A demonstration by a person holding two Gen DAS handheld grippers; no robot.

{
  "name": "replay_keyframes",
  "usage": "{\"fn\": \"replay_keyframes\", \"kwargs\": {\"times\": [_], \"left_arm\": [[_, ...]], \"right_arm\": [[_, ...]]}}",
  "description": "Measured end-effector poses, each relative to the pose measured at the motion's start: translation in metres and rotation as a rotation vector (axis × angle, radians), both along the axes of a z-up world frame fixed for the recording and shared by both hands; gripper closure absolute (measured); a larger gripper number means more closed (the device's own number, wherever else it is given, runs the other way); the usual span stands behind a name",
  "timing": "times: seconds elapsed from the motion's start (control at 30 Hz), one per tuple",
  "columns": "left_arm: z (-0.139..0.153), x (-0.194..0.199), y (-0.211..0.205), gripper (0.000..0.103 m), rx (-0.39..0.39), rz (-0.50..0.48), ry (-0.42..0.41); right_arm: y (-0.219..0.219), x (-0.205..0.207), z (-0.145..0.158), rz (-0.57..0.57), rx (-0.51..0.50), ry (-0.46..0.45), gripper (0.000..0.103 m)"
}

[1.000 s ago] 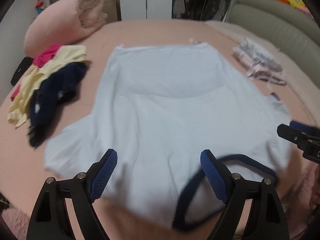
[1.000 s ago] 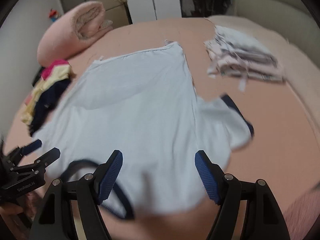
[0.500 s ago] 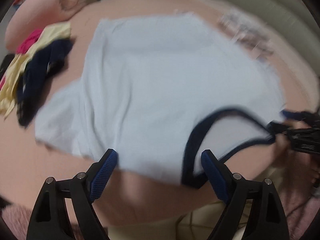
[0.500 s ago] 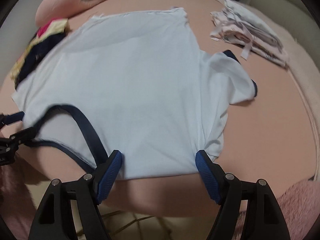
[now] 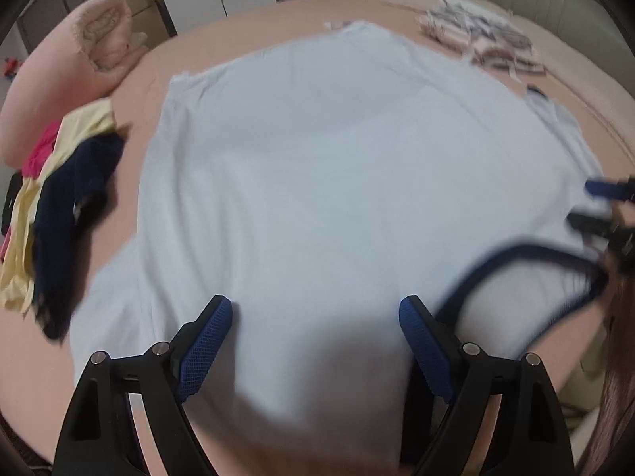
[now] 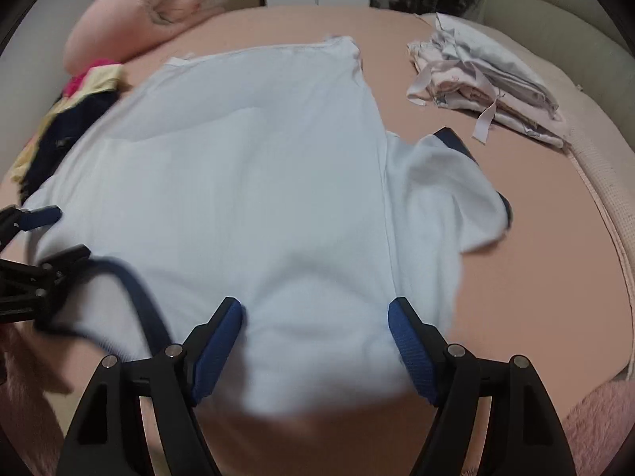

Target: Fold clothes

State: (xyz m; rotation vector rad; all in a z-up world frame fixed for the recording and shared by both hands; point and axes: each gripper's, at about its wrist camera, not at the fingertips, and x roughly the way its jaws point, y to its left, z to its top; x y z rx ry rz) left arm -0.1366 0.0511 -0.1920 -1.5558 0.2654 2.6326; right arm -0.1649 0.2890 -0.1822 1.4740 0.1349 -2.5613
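A light blue T-shirt (image 5: 337,166) lies spread flat on the pink bed (image 6: 535,277), hem far, navy collar (image 5: 516,254) near. My left gripper (image 5: 315,317) is open over the near left shoulder, with fabric lying loose between its blue pads. My right gripper (image 6: 315,325) is open the same way over the right shoulder of the shirt (image 6: 246,182). The collar (image 6: 135,293) sits between the two grippers. The right sleeve (image 6: 448,182), with a navy cuff, lies rumpled out to the side. Each gripper shows at the edge of the other's view, also open.
A loose pile of yellow, pink and navy clothes (image 5: 59,182) lies left of the shirt, with a rolled pink quilt (image 5: 67,71) behind it. A stack of folded pale clothes (image 6: 484,83) sits at the far right near a grey-green padded headboard (image 6: 555,12). The bed's near edge is under the grippers.
Both grippers have come down and forward over the shirt's shoulder edge, so fabric now lies between the fingers. Both stay open. The left view has rolled a little.
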Motion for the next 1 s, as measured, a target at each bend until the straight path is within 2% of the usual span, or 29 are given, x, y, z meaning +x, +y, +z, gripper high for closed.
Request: {"fn": "replay_keyframes", "kwargs": {"times": [0.07,0.17,0.3,0.37,0.4,0.43,0.47,0.5,0.53,0.6,0.67,0.77,0.83,0.93,0.97,1.0], "left_arm": [[0.006,0.009,-0.005,0.016,0.043,0.031,0.002],[0.017,0.015,-0.011,0.016,0.109,0.066,0.014],[0.027,0.020,-0.014,0.016,0.127,0.067,0.037],[0.025,0.018,-0.014,0.016,0.143,0.071,0.022],[0.023,0.016,-0.014,0.016,0.149,0.075,0.013],[0.023,0.014,-0.014,0.017,0.154,0.082,0.007],[0.024,0.013,-0.015,0.017,0.162,0.089,0.008],[0.025,0.012,-0.017,0.017,0.171,0.096,0.008],[0.027,0.012,-0.019,0.016,0.178,0.103,0.013],[0.037,0.014,-0.030,0.016,0.174,0.148,0.047],[0.047,0.015,-0.048,0.016,0.192,0.225,0.058],[0.051,0.016,-0.080,0.017,0.277,0.350,0.030],[0.052,0.018,-0.090,0.017,0.300,0.384,0.024],[0.047,0.019,-0.085,0.017,0.285,0.373,0.012],[0.045,0.018,-0.081,0.017,0.284,0.361,0.003],[0.043,0.018,-0.077,0.017,0.284,0.346,-0.005]], "right_arm": [[0.016,0.006,0.011,-0.073,-0.047,0.047,0.027],[0.062,0.003,0.023,-0.308,-0.161,0.100,0.027],[0.126,-0.031,0.006,-0.560,-0.324,-0.024,0.027],[0.144,-0.049,-0.002,-0.594,-0.418,-0.051,0.026],[0.144,-0.059,-0.002,-0.561,-0.417,-0.048,0.026],[0.143,-0.068,-0.002,-0.529,-0.416,-0.044,0.033],[0.137,-0.074,-0.003,-0.480,-0.410,-0.065,0.045],[0.132,-0.081,-0.005,-0.430,-0.404,-0.086,0.079],[0.126,-0.088,-0.006,-0.381,-0.398,-0.107,0.097],[0.118,-0.093,-0.003,-0.335,-0.402,-0.115,0.097],[0.117,-0.095,0.015,-0.328,-0.351,-0.034,0.097],[0.115,-0.096,0.049,-0.333,-0.365,0.087,0.097],[0.096,-0.100,0.061,-0.257,-0.377,0.112,0.097],[0.040,-0.093,0.062,-0.061,-0.370,0.070,0.096],[0.021,-0.088,0.053,0.010,-0.348,0.007,0.095],[0.002,-0.083,0.044,0.081,-0.325,-0.056,0.087]]}}
